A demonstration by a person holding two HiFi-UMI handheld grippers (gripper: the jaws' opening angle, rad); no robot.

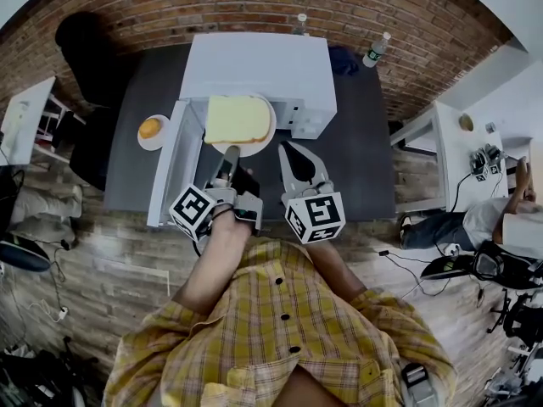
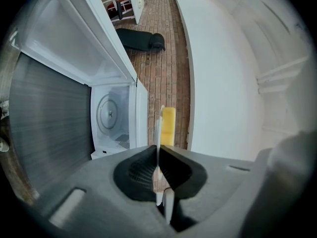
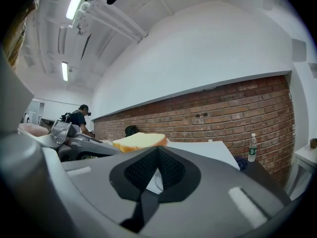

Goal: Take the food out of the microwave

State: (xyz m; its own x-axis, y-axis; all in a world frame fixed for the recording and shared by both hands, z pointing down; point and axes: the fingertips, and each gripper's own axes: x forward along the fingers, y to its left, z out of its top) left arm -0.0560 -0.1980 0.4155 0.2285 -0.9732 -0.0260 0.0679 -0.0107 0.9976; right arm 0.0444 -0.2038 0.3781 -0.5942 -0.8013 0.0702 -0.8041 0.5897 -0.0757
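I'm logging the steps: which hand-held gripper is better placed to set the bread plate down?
Left. The left hand-held gripper grips the plate rim, bread on it, outside the microwave; the right hand-held gripper is shut, empty.

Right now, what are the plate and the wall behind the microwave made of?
The plate looks like white ceramic or hard plastic: it is thin and smooth, with a plain rim. The look can't settle which. The wall is red-brown brick, rough and matt, with pale mortar lines between the bricks.
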